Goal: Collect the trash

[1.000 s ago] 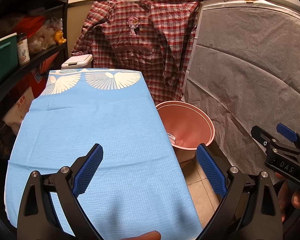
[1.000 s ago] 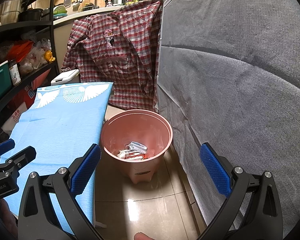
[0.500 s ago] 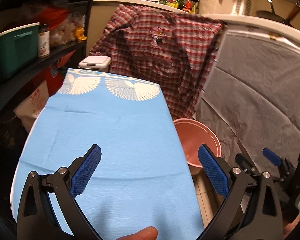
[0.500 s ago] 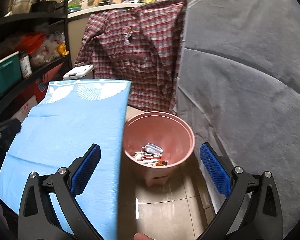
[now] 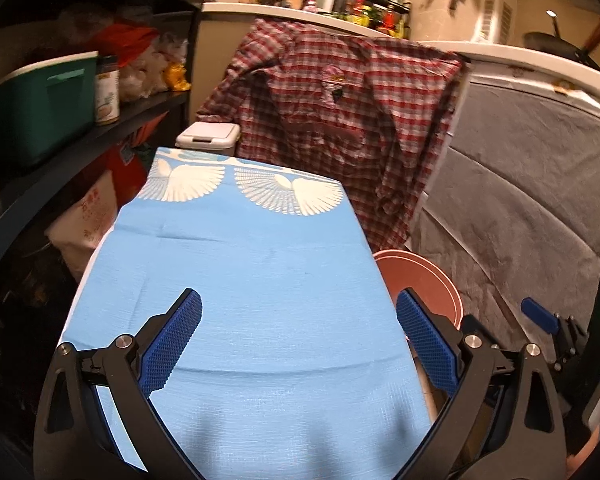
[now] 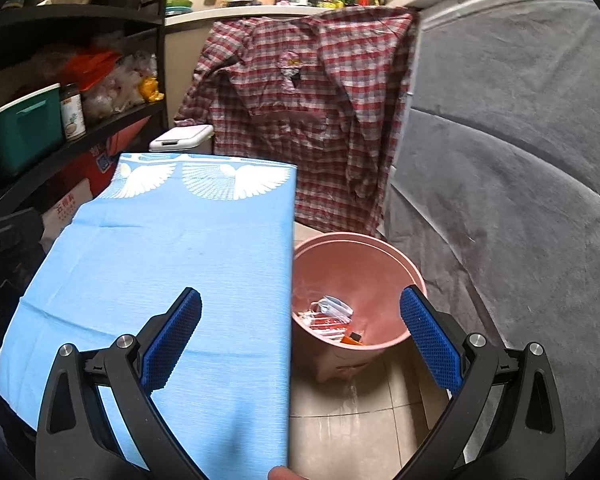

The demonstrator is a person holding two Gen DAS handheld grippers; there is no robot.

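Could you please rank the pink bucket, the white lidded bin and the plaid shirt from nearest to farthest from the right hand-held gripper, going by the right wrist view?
From the right hand-held gripper:
1. Pink bucket, on the floor just ahead, right of the blue-covered table.
2. White lidded bin, beyond the table's far end, to the left.
3. Plaid shirt, hanging at the back; close to the bin in depth.

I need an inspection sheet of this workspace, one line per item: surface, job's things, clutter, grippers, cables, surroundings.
Surface: blue tablecloth with white wing print, nothing seen on it.
Job's things: pink bin on the tiled floor beside the table, wrappers inside.
Clutter: nothing seen on the table.
Grippers: left gripper open over the cloth, empty; right gripper open, empty, near the bin.
Cables: nothing seen.
Surroundings: plaid shirt, grey cover, shelf with green box.
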